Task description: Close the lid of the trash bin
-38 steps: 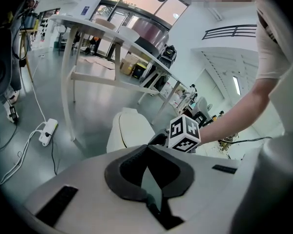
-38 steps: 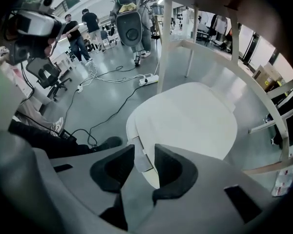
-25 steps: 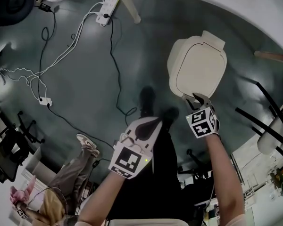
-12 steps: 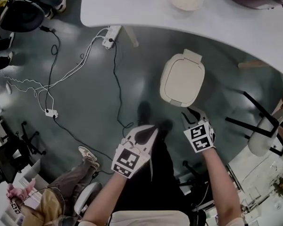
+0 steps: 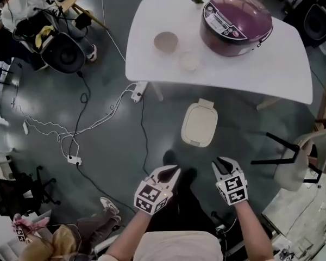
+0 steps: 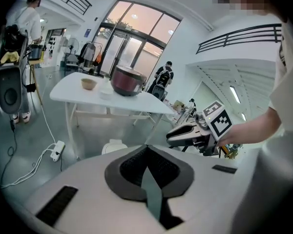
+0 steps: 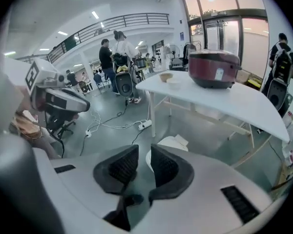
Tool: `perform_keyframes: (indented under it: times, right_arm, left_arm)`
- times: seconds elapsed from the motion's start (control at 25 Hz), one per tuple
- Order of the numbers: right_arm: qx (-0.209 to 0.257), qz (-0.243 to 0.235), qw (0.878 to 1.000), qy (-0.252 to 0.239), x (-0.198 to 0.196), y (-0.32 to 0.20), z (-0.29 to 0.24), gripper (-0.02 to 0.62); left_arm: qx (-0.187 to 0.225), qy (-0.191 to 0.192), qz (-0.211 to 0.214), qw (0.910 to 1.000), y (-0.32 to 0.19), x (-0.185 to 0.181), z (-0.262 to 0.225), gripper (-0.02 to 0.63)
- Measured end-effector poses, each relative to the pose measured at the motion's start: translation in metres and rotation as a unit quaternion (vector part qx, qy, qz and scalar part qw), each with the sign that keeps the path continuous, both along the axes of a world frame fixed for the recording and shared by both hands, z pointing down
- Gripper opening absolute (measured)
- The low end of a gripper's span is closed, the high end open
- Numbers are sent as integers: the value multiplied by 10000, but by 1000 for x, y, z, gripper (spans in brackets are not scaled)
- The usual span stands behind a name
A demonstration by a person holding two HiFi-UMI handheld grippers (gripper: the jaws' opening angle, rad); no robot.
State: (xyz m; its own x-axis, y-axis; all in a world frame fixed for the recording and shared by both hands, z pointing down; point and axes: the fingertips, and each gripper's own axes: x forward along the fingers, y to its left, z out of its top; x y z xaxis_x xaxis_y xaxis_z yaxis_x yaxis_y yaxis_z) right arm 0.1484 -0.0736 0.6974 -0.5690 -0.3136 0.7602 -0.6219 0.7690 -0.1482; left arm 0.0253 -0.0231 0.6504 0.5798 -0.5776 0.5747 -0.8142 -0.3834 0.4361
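Okay, both my grippers hang above the dark floor, well apart from the trash bin (image 5: 199, 125). The bin stands upright on the floor just beside the near edge of the white table (image 5: 271, 69), and its cream lid lies flat and shut. My left gripper (image 5: 173, 171) is clenched, with its jaws pressed together and nothing in them. My right gripper (image 5: 224, 162) is released: the jaws have just been closing, but a narrow gap shows between the pads with nothing in it. A maroon rice cooker (image 5: 236, 16) and a bowl (image 5: 165, 41) sit on the table. A white power strip (image 5: 138, 91) lies on the floor near a table leg.
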Motion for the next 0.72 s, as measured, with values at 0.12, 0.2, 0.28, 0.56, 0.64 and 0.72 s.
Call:
perform_keyframes:
  times: [0.12, 0.2, 0.28, 0.56, 0.64, 0.72]
  right_arm:
    - [78, 289, 9994, -195, 15, 14, -55, 78]
    - [198, 464, 9981, -353, 24, 19, -88, 67]
    - [399, 644, 9959, -490, 31, 21, -119, 55]
    - [966, 1125, 9866, -678, 45, 42, -210, 25]
    - [1113, 1194, 9845, -644, 45, 50, -226, 16]
    - [1249, 1294, 9818, -612, 44, 59, -244, 12]
  left_arm:
    - [170, -11, 47, 9998, 10, 2, -46, 11]
    - [370, -54, 28, 9993, 13, -1, -77, 11]
    - [628, -123, 48, 9979, 13, -7, -107, 11]
    - [1124, -184, 318, 9930, 34, -28, -178, 11]
    - [1230, -131, 379, 9916, 39, -34, -191, 11]
    - [1338, -67, 456, 9899, 43, -38, -205, 11]
